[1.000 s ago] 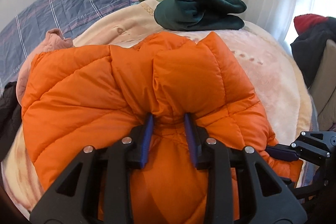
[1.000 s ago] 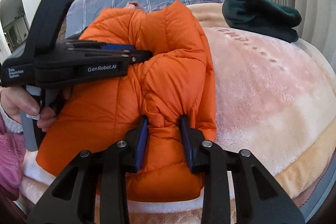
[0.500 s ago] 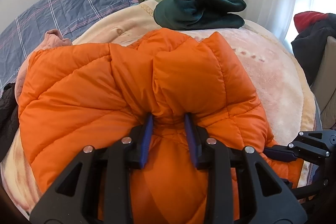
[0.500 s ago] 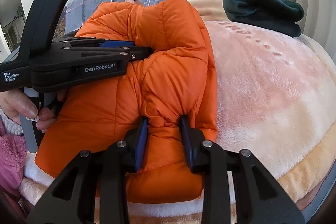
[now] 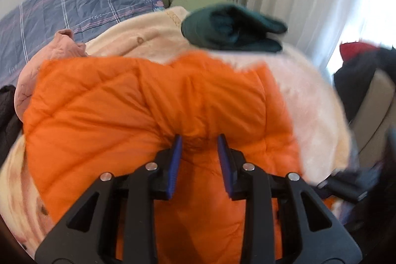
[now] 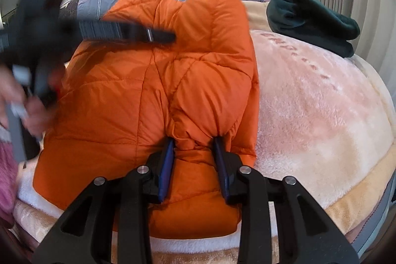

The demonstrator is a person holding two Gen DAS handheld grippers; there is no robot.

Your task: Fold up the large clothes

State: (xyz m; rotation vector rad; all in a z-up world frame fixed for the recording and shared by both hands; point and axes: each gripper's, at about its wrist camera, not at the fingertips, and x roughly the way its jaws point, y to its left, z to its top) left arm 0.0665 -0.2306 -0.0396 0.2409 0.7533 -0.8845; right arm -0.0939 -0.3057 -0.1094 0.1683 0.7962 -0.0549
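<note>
- Smeared by motion in the right wrist view: left gripper, its hold on the orange jacket unreadable there.
- Blurred too, the hand on its handle, cut by the left edge.
- Reduced to a dark blur at the left wrist view's right edge: right gripper.
- Softened at its far hem: orange jacket.
- Hidden under the jacket except one end: pink garment.
- Cropped at the right edge: dark clothes pile.
</note>
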